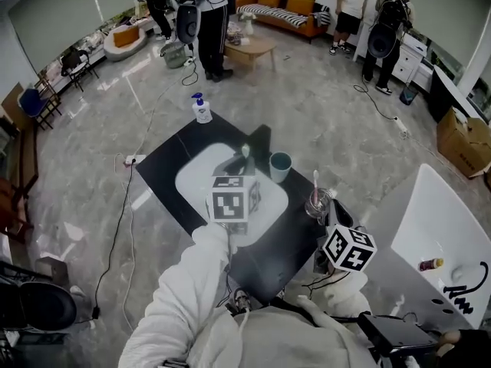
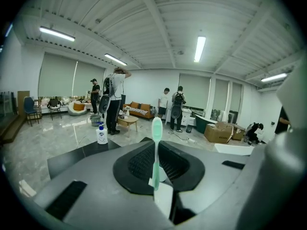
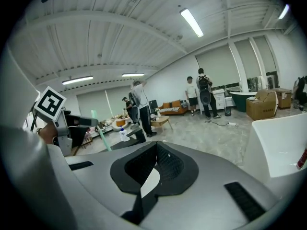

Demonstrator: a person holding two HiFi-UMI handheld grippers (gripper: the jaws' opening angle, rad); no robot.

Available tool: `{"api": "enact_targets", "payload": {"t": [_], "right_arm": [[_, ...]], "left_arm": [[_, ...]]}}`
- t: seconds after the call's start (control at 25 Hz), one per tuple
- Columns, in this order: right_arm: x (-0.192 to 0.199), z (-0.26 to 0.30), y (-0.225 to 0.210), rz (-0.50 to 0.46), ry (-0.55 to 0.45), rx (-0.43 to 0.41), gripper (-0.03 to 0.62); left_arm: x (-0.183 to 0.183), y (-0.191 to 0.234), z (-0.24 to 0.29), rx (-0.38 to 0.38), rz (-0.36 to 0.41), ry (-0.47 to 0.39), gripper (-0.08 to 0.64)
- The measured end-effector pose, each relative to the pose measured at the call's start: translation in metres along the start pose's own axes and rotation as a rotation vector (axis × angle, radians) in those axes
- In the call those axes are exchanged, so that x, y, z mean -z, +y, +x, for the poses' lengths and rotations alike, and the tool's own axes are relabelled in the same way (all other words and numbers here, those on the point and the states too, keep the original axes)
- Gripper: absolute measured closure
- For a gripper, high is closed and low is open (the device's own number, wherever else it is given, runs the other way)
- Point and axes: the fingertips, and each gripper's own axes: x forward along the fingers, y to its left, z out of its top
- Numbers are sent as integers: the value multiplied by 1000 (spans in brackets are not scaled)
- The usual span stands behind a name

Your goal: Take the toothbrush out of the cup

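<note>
My left gripper (image 1: 238,167) is shut on the handle of a green toothbrush (image 1: 246,154) and holds it upright over the white oval mat (image 1: 196,179). In the left gripper view the green toothbrush (image 2: 156,147) stands between the jaws of the left gripper (image 2: 157,178), bristle head up. A teal cup (image 1: 280,166) stands on the mat just right of it, apart from the brush. A clear glass (image 1: 317,202) holding a pink toothbrush (image 1: 314,184) stands further right. My right gripper (image 1: 335,215) hovers beside that glass. The right gripper (image 3: 152,171) is shut with nothing between its jaws.
The black table (image 1: 173,156) carries a pump soap bottle (image 1: 202,109) at its far corner. A white table (image 1: 430,228) with a small bottle (image 1: 430,264) stands at the right. Cables cross the floor on the left. People stand far back near a sofa (image 1: 284,10).
</note>
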Motion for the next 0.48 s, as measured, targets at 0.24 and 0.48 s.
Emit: {"api": "enact_targets", "payload": {"t": [0.24, 0.48], "right_arm": [[11, 4, 37, -21, 29, -53, 569], [29, 4, 69, -39, 64, -85, 569]], "left_arm": [[13, 15, -29, -1, -32, -2, 528], [43, 26, -52, 1, -52, 38, 528]]}}
